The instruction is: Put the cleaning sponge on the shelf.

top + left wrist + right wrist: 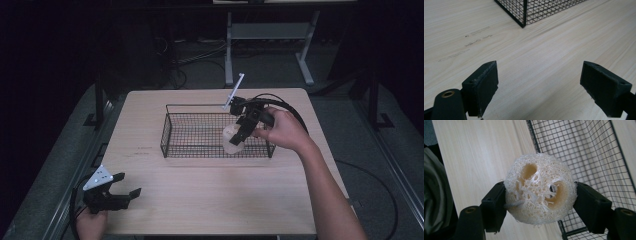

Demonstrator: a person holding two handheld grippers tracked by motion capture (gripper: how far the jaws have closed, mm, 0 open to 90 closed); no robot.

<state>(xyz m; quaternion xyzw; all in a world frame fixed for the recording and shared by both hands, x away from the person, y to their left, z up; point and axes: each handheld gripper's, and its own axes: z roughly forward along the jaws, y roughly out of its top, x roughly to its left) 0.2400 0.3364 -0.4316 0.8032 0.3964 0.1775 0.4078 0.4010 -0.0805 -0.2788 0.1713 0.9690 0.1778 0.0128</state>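
The bench (210, 200) is pale wood with fine straight grain and a few faint dark smudges left of centre, seen close in the left gripper view. It stands in a dark room; beyond its far edge lie a grey floor, loose black cables and the white legs of a second table (270, 35), whose top is cut off by the high view's upper edge. A black wire basket (172, 131) sits on the far half of the bench, long side toward the person. The right gripper (239, 136) hangs over the basket's right end, and its fingers (495, 207) pinch a round, pale loofah (540, 188) from both sides, the pads pressed into its fibrous rim. The loofah is clear of the basket floor, above the basket's right part near its front wall; from the right gripper view it lies over the basket's edge with bare bench to one side. Whether it touches the wire from the high view is hard to make out, since the gripper covers part of it. The left gripper (125, 192) rests low near the bench's front left corner, well apart from the basket, fingers (482, 86) spread wide with nothing between them. The left hand is cut off by the picture's bottom edge.
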